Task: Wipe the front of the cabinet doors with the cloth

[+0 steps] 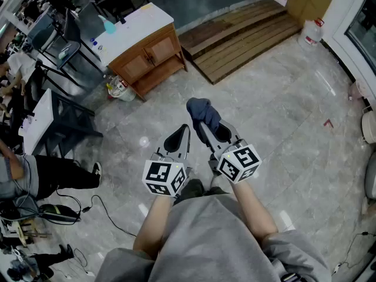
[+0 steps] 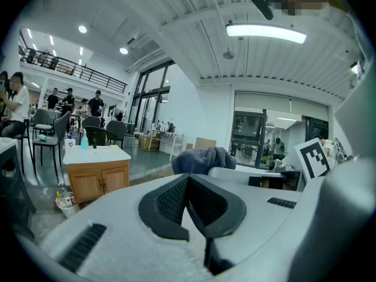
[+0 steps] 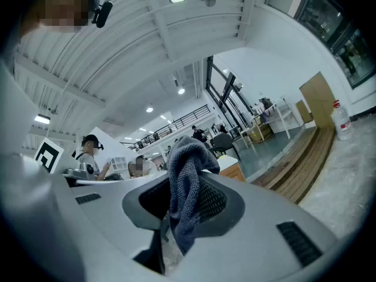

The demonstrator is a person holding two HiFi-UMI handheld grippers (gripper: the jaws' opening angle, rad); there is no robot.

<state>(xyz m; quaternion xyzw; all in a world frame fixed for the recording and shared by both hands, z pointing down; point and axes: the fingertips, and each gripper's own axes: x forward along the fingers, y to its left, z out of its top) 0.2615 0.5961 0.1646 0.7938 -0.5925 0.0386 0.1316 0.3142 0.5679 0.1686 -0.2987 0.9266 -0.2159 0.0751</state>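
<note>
the wooden cabinet (image 1: 147, 54) stands at about eleven o'clock in the head view, doors closed, a blue spray bottle (image 1: 107, 24) on its white top, well apart from both claws. the left claw (image 1: 183, 131) has its jaws pressed together on nothing. just beside it at three o'clock, the right claw (image 1: 207, 128) pinches the dark blue cloth (image 1: 202, 111), bunched above its tips.
</note>
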